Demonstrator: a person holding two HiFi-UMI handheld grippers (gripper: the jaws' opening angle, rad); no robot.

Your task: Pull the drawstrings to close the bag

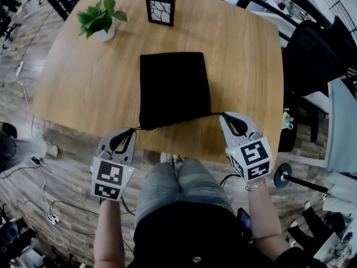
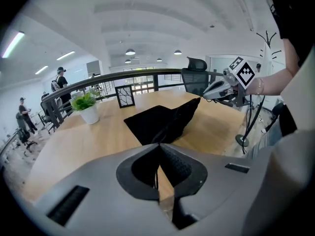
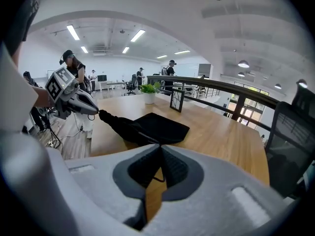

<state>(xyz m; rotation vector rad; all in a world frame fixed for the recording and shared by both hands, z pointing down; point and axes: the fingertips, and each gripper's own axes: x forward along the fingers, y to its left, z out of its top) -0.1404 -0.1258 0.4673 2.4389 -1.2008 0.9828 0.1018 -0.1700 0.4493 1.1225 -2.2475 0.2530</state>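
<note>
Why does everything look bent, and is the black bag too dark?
Both gripper views are wide-angle: the railing bows in the left gripper view, dark corners ring the right gripper view. Head view: the black bag is a flat, detail-less shape.

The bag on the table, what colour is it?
The bag is plain black; the head view shows it best.

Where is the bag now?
Head view: the bag lies centred on the table, nearer the person than the frame, its near edge stretched between the left gripper and right gripper, each shut on a drawstring.
</note>
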